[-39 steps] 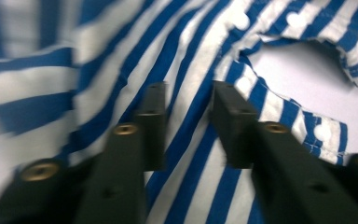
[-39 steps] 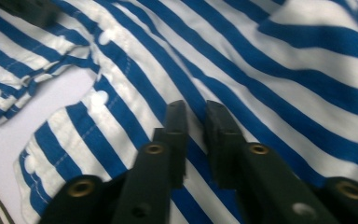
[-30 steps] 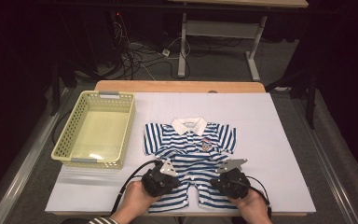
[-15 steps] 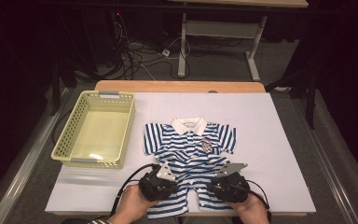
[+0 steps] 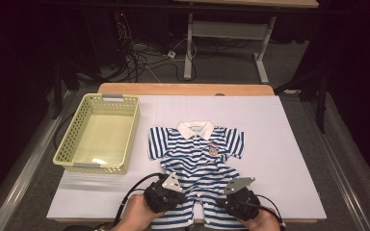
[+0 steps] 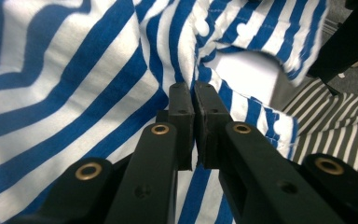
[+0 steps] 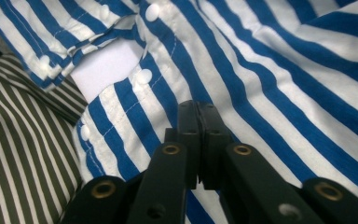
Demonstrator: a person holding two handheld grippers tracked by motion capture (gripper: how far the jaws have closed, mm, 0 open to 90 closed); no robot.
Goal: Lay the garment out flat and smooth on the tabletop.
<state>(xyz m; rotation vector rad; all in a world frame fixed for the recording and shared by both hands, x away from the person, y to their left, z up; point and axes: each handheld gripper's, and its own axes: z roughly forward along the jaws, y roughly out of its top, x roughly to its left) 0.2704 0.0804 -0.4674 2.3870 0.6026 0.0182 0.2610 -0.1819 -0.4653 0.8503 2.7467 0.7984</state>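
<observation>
Our left gripper [image 6: 193, 91] and right gripper [image 7: 198, 109], jaws just closed again, each pinch a leg of the striped romper [image 5: 200, 161].

"Is it bright where I work?"

"Yes. Light falls from above on the white table [image 5: 289, 144], and it looks bright. The floor and the room behind are very dark."

"Any shadows?"

"Soft ones, just under the basket [image 5: 96, 132] and my hands."

"Is it sharp?"

"The high view is a bit grainy. Close up, the shirt [image 6: 74, 84] stripes are clear, but my black jaws at the bottom look soft and blurry."
</observation>
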